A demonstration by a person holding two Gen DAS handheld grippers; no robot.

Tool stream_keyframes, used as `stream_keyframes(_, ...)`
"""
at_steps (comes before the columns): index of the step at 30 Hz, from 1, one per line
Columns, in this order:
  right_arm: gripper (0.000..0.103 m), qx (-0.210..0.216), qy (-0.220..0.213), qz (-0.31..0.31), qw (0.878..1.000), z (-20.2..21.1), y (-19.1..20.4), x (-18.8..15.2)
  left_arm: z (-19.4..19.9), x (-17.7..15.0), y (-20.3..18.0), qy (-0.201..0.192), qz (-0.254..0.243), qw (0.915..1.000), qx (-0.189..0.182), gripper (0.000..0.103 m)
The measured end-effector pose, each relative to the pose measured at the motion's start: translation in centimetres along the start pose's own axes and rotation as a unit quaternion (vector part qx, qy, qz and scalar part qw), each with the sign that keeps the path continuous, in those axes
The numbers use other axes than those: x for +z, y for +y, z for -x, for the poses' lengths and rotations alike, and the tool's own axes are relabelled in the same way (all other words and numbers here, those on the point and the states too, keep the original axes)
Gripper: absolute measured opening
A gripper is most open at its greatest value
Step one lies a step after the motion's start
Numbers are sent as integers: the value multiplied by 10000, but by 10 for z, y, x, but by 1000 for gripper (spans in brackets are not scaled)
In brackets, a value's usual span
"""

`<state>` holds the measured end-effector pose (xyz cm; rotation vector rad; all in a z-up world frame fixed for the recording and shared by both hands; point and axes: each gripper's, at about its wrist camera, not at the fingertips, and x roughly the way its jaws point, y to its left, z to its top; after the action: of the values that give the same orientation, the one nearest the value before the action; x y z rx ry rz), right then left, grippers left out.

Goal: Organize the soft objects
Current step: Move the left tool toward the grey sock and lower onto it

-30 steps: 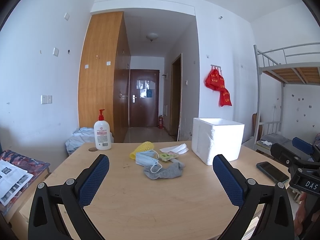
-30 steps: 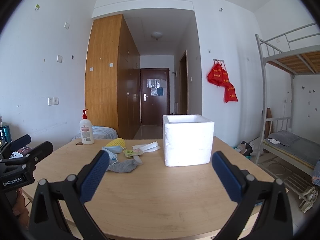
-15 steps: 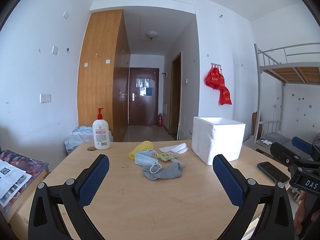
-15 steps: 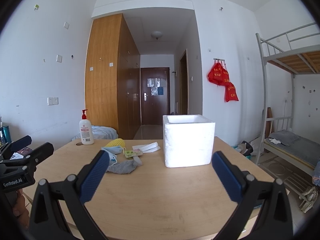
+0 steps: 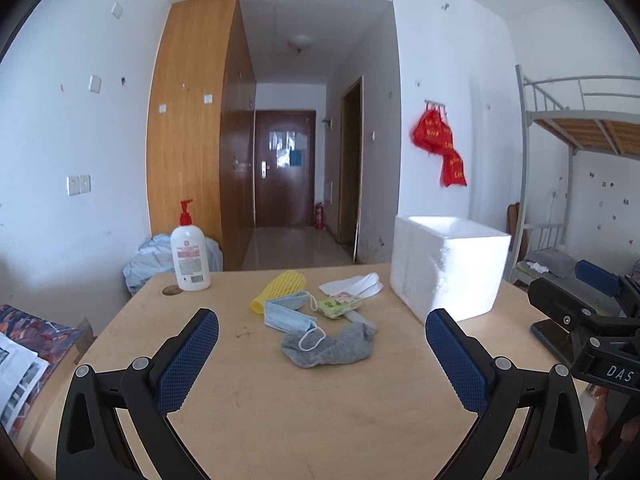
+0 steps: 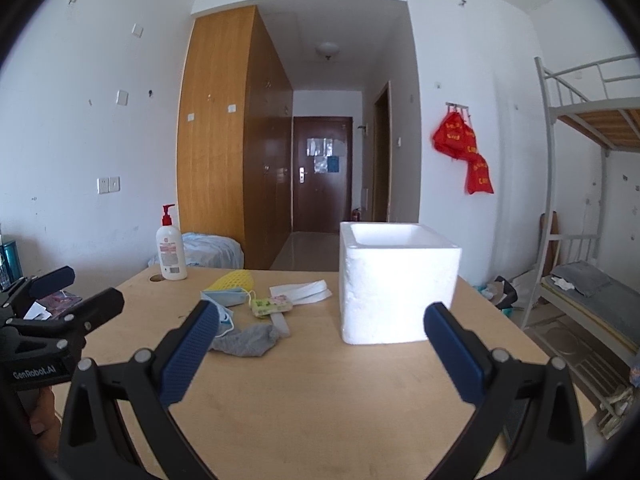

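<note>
Only the left wrist view shows the dark flat phone (image 5: 554, 338) lying on the right part of the pale wooden bench (image 5: 320, 408), partly behind the right tool (image 5: 576, 292); only the right wrist view shows the open top of the white foam box (image 6: 396, 284) and the floor clutter by the bunk bed (image 6: 592, 292). The left tool (image 5: 322, 354) is released, its blue-padded fingers (image 5: 188, 358) spread wide above the bench and holding nothing. The right tool (image 6: 320, 350) is likewise wide open and empty. The soft things lie together mid-bench, left of the box: a grey sock (image 5: 330, 346) nearest, a light blue face mask (image 5: 290, 314) overlapping it, a yellow foam net sleeve (image 5: 282, 286) behind, and folded white cloth (image 5: 354, 283). A white pump bottle with red top (image 5: 189, 254) stands at the far left corner.
</note>
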<state>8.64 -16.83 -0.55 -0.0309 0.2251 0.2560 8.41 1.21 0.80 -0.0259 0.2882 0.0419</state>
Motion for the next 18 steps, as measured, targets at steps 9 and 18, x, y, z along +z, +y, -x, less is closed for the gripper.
stream_keyframes(9, 103, 304, 596, 257, 9974, -67, 12, 11, -71, 8, 17, 822, 53, 9966, 45, 103)
stream_keyframes(18, 103, 890, 1642, 374, 9817, -143, 23, 2, -141, -4, 35, 1860, 156, 9822, -188, 102)
